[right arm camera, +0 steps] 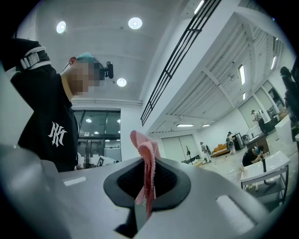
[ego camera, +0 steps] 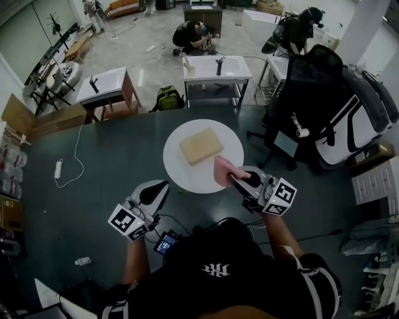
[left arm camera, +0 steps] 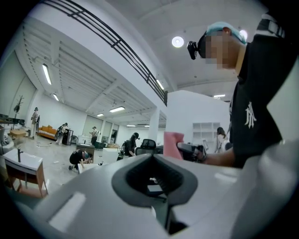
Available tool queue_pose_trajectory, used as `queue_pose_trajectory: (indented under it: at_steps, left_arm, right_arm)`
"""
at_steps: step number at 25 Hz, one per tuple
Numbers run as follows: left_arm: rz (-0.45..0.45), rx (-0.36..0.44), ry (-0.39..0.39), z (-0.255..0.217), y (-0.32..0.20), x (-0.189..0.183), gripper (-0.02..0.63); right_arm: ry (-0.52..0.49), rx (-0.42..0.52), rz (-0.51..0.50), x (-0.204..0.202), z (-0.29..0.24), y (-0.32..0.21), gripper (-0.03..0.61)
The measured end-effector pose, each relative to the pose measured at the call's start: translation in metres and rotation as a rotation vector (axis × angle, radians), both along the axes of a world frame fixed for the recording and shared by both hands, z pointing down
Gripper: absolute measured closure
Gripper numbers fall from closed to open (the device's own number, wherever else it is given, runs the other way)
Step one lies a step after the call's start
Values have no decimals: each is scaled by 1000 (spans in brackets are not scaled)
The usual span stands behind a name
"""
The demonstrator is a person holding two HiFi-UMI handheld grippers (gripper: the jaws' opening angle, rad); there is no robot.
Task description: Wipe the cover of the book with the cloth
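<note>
A tan book (ego camera: pixel 201 145) lies on a round white disc (ego camera: pixel 177 171) on the dark bench (ego camera: pixel 106 162). The right hand-held gripper (ego camera: pixel 232 179) pinches a pink cloth (ego camera: pixel 223 171) over the disc's edge, near the book. The left hand-held gripper (ego camera: pixel 163 187) is pressed together, holding nothing.

**A big open lab or workshop hall**

A wide, bare concrete floor (ego camera: pixel 156 37) holds white sink units (ego camera: pixel 216 67) on metal legs, set apart like separate stations. People work at them, and one person (ego camera: pixel 190 34) is crouching on the floor. The dark counter (ego camera: pixel 93 187) carries a power strip (ego camera: pixel 58 169) and its cable. Overhead are strip lights (left arm camera: pixel 46 73) and a railed upper gallery (left arm camera: pixel 117 46). An office chair (ego camera: pixel 308 87) and an orange sofa (ego camera: pixel 123 7) stand nearby.
</note>
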State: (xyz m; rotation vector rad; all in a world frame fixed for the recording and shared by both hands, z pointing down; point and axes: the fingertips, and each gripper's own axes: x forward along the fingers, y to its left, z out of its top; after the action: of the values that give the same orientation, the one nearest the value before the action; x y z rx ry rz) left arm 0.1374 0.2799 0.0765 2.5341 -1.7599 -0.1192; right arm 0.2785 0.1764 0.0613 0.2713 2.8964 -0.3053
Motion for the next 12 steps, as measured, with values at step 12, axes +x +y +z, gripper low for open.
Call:
queue_pose_trajectory:
  at_steps: [12]
  left_arm:
    - [57, -50, -21, 10, -25, 102, 617]
  right_arm:
    - [-40, 11, -40, 72, 9, 13, 565]
